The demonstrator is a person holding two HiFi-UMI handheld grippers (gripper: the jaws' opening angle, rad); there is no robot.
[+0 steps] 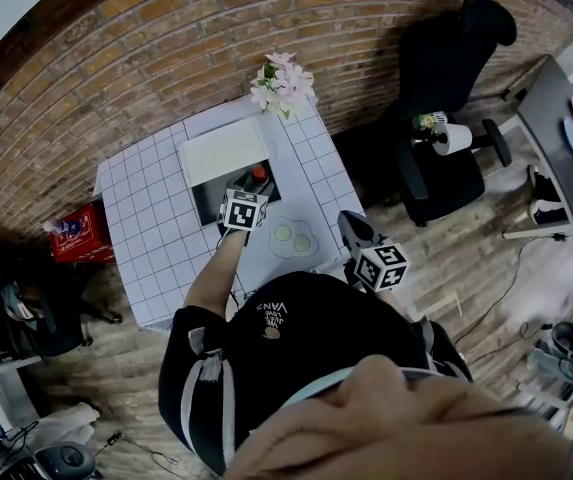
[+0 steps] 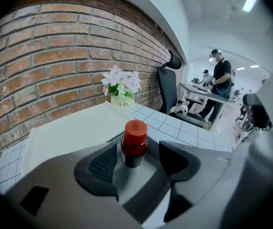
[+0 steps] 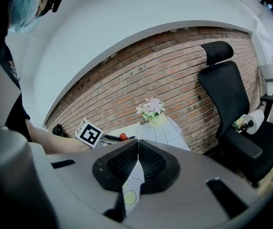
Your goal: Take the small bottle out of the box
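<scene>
Bottle (image 2: 134, 142) stands upright by itself between the released left fingers (image 2: 103, 165); right fingers (image 3: 124, 163), clenched empty, seem only spare.

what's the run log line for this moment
left gripper: open, small bottle upright between jaws, not gripped | right gripper: shut, empty

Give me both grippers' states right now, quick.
Left gripper: open, small bottle standing between the jaws, not gripped.
Right gripper: shut, empty.

Office, brick wall (image 1: 166, 48), black swivel chair (image 1: 446, 78)
</scene>
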